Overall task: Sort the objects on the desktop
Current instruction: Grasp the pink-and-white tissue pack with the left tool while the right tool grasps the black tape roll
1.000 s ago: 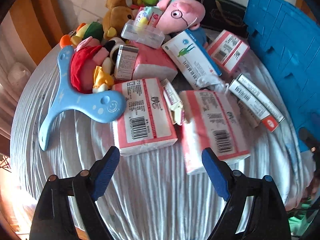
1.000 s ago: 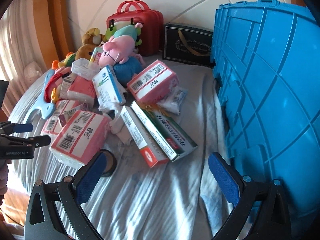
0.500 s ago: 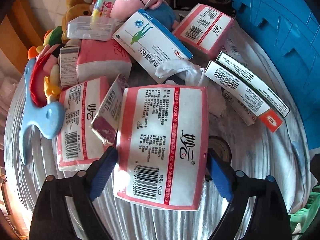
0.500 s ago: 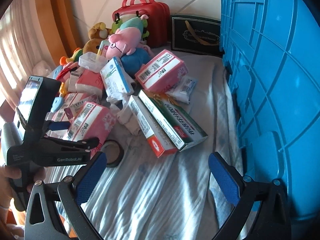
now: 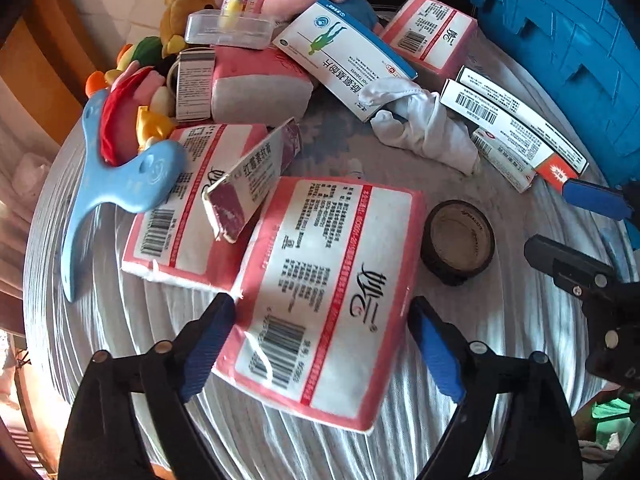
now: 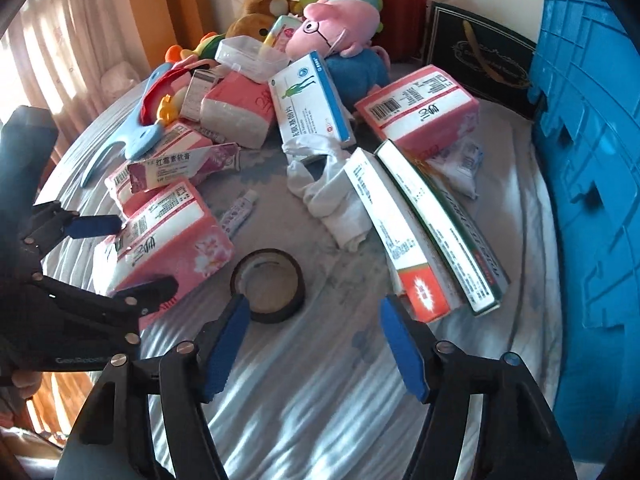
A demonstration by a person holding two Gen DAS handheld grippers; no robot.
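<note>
Nearest the left wrist camera lies a pink tissue pack, a soft plastic-wrapped block with a white label, red stripes, a barcode and dark script, its flowered side showing from the other view. It rests on the grey striped cloth and sits between the blue pads of the left gripper, whose jaws are opening and straddle the pack's near end, pointing steeply down at it. Whether the pads still press on the wrapper cannot be told.

Just right of the pack lies a dark roll of tape. The right gripper hangs beyond that roll, tilted downward; its jaws are closing with only bare cloth between them, its left pad at the roll's rim.

Left of the pack a second tissue pack carries a leaning maroon carton. Beyond the pack lie a crumpled white cloth, long toothpaste boxes, and a blue and white medicine box. Farthest from the pack are a pink pig plush and a blue crate.
</note>
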